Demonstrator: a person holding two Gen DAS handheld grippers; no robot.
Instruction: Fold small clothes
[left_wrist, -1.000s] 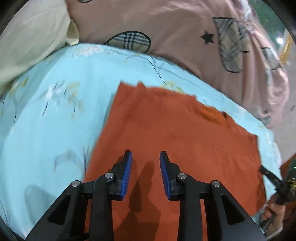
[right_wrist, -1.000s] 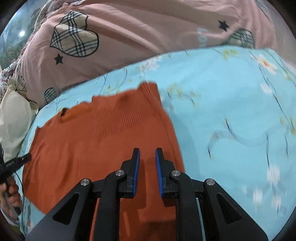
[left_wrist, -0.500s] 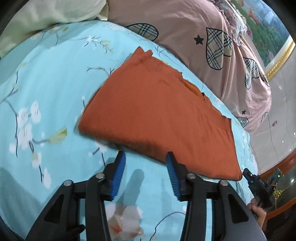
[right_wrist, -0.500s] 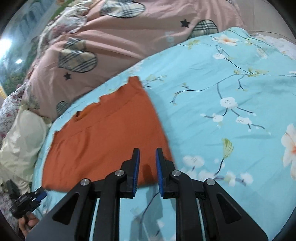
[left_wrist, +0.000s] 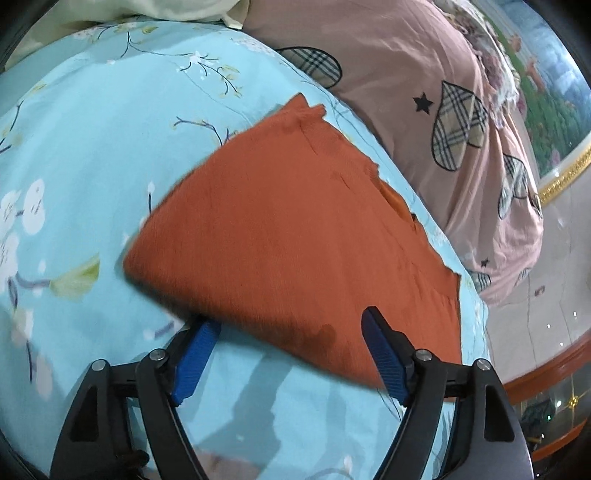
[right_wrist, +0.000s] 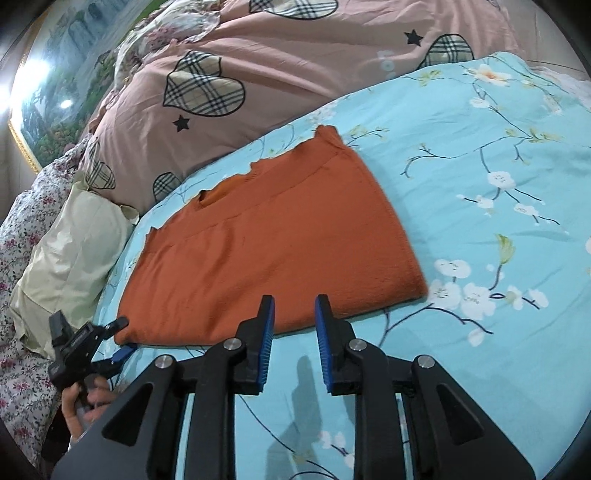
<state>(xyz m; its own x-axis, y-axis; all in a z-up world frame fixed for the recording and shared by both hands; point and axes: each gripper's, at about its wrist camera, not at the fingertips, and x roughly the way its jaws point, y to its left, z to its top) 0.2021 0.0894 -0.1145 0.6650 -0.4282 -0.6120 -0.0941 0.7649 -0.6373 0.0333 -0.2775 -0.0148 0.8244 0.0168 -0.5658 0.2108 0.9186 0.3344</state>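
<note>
An orange knitted garment (left_wrist: 295, 236) lies folded flat on the light blue floral bedsheet (left_wrist: 92, 140); it also shows in the right wrist view (right_wrist: 269, 251). My left gripper (left_wrist: 291, 332) is open wide, its jaws at the garment's near edge, one blue pad (left_wrist: 195, 354) partly under the fabric edge. In the right wrist view the left gripper (right_wrist: 123, 338) sits at the garment's near left corner. My right gripper (right_wrist: 293, 317) is open a little and empty, just short of the garment's near edge.
A pink quilt with plaid hearts (right_wrist: 258, 74) is bunched behind the garment. A cream pillow (right_wrist: 70, 254) lies at the left in the right wrist view. The bed's edge and floor (left_wrist: 546, 295) are at the right in the left wrist view.
Both grippers drew back off the garment to its near edge. The left jaws opened wider, the right jaws opened slightly. The garment lies unmoved.
</note>
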